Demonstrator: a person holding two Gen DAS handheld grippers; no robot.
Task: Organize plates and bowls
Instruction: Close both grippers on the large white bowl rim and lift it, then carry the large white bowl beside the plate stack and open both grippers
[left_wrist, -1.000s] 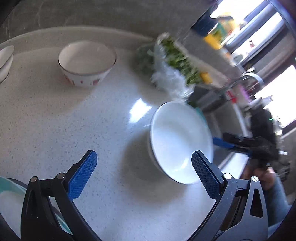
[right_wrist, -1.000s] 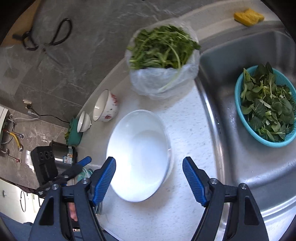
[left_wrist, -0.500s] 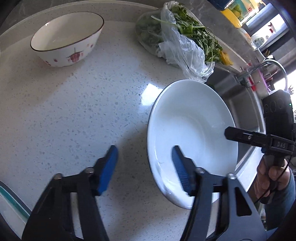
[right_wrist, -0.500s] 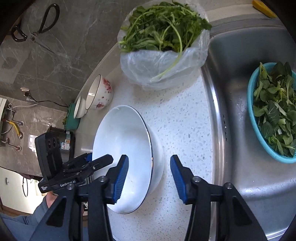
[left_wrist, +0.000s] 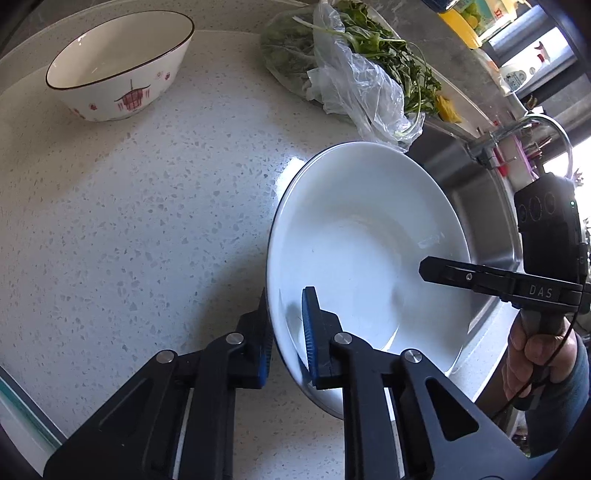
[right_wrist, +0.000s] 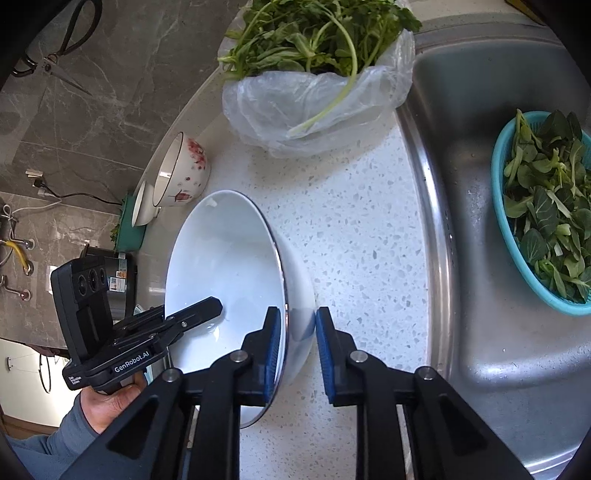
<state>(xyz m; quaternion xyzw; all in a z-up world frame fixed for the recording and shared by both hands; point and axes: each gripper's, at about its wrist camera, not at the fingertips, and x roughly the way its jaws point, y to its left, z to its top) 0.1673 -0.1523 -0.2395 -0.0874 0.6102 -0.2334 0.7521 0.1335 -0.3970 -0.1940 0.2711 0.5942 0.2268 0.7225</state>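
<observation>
A large white bowl (left_wrist: 369, 240) (right_wrist: 221, 266) stands on the speckled counter beside the sink. My left gripper (left_wrist: 287, 334) straddles its near-left rim, one pad on the outer wall and one inside; the jaws are closing and pinch the rim. From the opposite side my right gripper (right_wrist: 297, 343) straddles the rim too, with its jaws closing and its pads on the wall. A red-patterned bowl (left_wrist: 118, 70) (right_wrist: 181, 173) sits farther back. Behind it is a smaller white bowl (right_wrist: 142, 206).
A plastic bag of leafy greens (left_wrist: 354, 77) (right_wrist: 317, 74) lies just beyond the white bowl. The steel sink (right_wrist: 480, 277) holds a teal basket (right_wrist: 498, 206) of leaves. A faucet (left_wrist: 517, 136) rises at the sink's edge. Scissors (right_wrist: 55, 55) hang on the wall.
Both grippers came down onto the white bowl from opposite sides. Their jaws went from wide open to closed over its rim.
</observation>
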